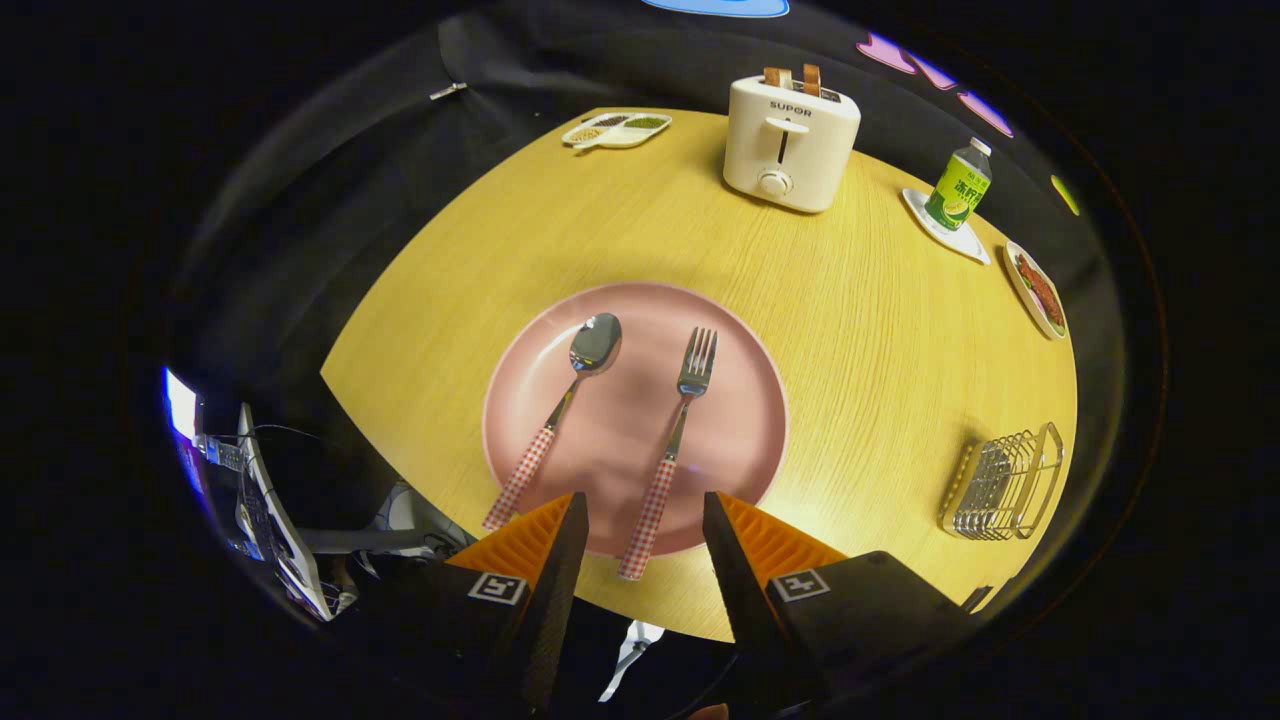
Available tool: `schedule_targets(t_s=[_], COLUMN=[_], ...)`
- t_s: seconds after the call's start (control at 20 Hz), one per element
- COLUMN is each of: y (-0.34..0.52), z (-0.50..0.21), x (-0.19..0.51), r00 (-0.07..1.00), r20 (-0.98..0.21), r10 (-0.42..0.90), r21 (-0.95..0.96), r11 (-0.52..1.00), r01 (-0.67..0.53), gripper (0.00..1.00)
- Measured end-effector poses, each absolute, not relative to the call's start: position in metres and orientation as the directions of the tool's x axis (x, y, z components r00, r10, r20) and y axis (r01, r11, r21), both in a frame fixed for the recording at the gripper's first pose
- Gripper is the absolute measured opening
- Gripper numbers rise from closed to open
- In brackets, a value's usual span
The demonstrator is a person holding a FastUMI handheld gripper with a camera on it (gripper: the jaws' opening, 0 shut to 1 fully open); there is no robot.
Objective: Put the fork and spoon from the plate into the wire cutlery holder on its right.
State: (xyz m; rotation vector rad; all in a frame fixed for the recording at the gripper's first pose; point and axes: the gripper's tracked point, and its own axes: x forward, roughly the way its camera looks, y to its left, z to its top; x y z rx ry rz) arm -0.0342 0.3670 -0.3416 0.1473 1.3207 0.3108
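Wide wooden counter (850, 330) spreads out ahead, and sitting on it just beyond the tongs is the round pink plate (740, 440). Far back stands a cream toaster (790, 142) with two slices poking up. Off to the plate's right, near the counter's edge and well apart from it, there's the wire cutlery holder (1003, 482), lying empty. Beyond that, a green bottle (958, 186) stands on a white coaster. On the plate, the fork (672, 450) and spoon (560, 410) lie side by side, checked handles pointing back toward us. The tongs (645, 520) hang open, gripping nothing, with the fork's handle end showing in the gap between the fingers.
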Motion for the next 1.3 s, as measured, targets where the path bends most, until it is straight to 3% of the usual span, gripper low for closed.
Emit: schedule_targets(t_s=[0.25, 0.35, 0.5, 0.8, 1.05, 1.3], y=[0.374, 0.371, 0.367, 0.352, 0.297, 0.196], z=[-0.375, -0.385, -0.388, -0.340, -0.280, -0.246], x=[-0.041, -0.042, -0.039, -0.030, -0.032, -0.057], r00=[0.125, 0.105, 0.091, 0.144, 0.184, 0.112], r20=[-0.955, -0.965, -0.964, -0.923, -0.895, -0.917], r10=[0.271, 0.241, 0.251, 0.357, 0.406, 0.382], r21=[0.259, 0.233, 0.252, 0.367, 0.410, 0.380], r11=[0.961, 0.969, 0.968, 0.929, 0.912, 0.924], r01=[-0.102, -0.082, -0.010, 0.048, -0.015, -0.042], gripper=[0.67, 0.55, 0.15, 0.13, 0.13, 0.13])
